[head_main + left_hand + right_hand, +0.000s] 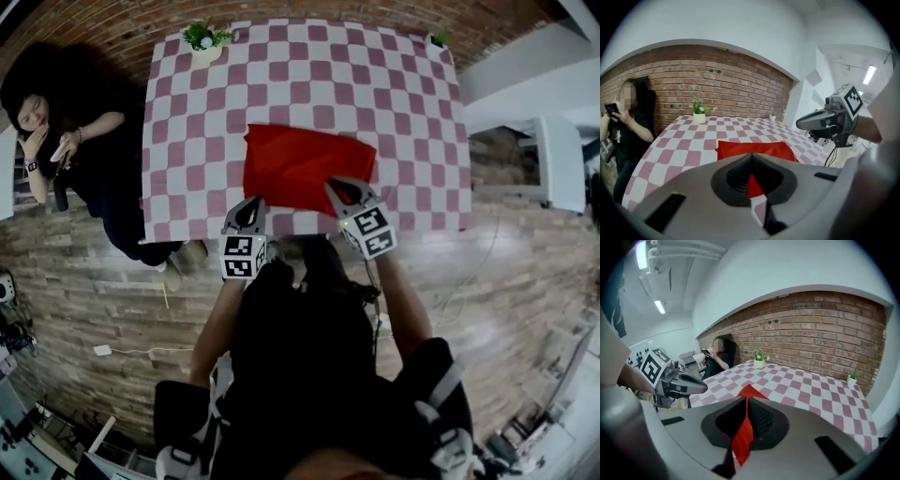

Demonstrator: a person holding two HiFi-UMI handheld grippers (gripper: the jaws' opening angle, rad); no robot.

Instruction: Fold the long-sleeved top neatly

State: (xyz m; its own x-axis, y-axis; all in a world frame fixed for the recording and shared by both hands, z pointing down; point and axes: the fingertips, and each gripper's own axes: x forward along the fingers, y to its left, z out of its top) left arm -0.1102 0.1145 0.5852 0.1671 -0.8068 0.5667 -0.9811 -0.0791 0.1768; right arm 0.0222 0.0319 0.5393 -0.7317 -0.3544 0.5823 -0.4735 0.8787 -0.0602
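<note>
- The red long-sleeved top (307,164) lies folded into a rectangle on the checked table (187,112), towards your side
- Your left gripper (250,204) and right gripper (339,186) hover above its near edge, jaws closed on nothing

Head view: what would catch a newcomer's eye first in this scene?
The red top lies folded into a flat rectangle close to the near edge of the pink-and-white checkered table. Above that edge hover the left gripper and the right gripper, both shut and empty. A person sits at the table's left side.
</note>
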